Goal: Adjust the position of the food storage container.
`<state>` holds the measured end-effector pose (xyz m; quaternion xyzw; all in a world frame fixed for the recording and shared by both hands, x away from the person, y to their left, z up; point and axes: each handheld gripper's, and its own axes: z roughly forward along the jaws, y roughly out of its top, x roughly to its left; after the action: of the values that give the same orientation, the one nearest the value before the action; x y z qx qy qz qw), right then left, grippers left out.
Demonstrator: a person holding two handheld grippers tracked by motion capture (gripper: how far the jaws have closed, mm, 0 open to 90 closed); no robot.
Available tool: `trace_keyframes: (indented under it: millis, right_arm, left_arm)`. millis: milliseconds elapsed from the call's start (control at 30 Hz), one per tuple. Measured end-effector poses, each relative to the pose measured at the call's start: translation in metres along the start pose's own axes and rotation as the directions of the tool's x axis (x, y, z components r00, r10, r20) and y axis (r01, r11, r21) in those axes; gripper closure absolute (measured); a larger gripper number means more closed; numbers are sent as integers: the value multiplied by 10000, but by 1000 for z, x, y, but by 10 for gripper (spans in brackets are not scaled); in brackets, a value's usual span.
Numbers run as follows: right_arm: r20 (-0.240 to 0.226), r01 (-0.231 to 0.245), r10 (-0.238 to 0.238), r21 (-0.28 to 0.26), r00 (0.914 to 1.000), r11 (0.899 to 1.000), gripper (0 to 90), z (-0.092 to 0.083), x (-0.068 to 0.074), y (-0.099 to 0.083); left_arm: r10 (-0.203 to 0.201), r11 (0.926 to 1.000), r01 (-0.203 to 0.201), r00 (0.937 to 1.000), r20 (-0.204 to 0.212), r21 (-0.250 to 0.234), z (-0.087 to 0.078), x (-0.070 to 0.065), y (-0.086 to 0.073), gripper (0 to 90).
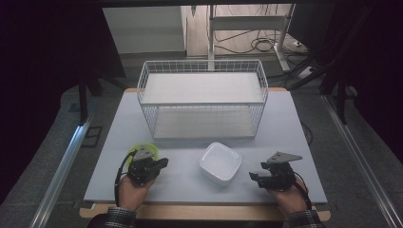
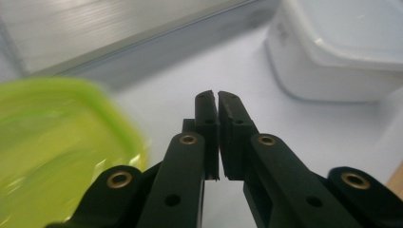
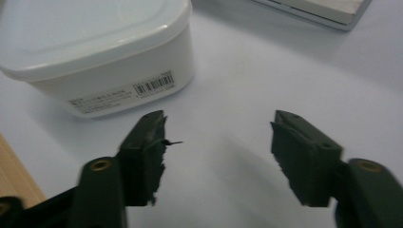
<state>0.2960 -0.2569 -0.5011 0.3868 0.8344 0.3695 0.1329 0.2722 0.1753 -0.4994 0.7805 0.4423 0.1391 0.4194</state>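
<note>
Black jaws of the right tool (image 3: 218, 156) stand spread over bare table (image 3: 285, 61), nothing between them. Just ahead and to one side sits a white lidded box (image 3: 100, 52), near the middle of the table's front and before a wire basket (image 1: 203, 97). It looks like light, stiff, smooth plastic, likely slippery; a pinch across the lid's rim or a corner seems safest, since the body may be too wide. The left tool (image 2: 218, 102) is pressed together, empty, with a green lid (image 2: 57, 142) just beside it and the box farther off.
</note>
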Motion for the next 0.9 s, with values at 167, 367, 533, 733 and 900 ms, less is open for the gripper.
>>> trace_keyframes:
  millis: [167, 367, 533, 733, 900]
  right_arm:
    - [-486, -40, 33, -152, 9988, 9999, 590, -4, 2, 2]
    - [-811, 9, -36, -326, 9967, 9995, 839, -9, 9, 7]
    - [-987, 95, -114, -201, 9951, 9998, 895, -4, 16, 12]
    - [-945, 110, -113, -39, 9955, 9999, 896, 7, 20, 19]
    - [-670, 83, -67, 237, 9977, 9997, 896, 21, 21, 26]
  left_arm:
    - [215, 9998, -215, 9994, 272, -1, 14, -12, 6, 873]
    - [573, 9981, -583, 9975, 418, 220, 37, -26, 15, 883]
    - [882, 9948, -903, 9951, 458, 474, 63, -36, 29, 882]
    - [936, 9927, -971, 9943, 504, 720, 86, -40, 35, 868]
    - [685, 9938, -776, 9915, 1110, 795, 91, -40, 33, 871]
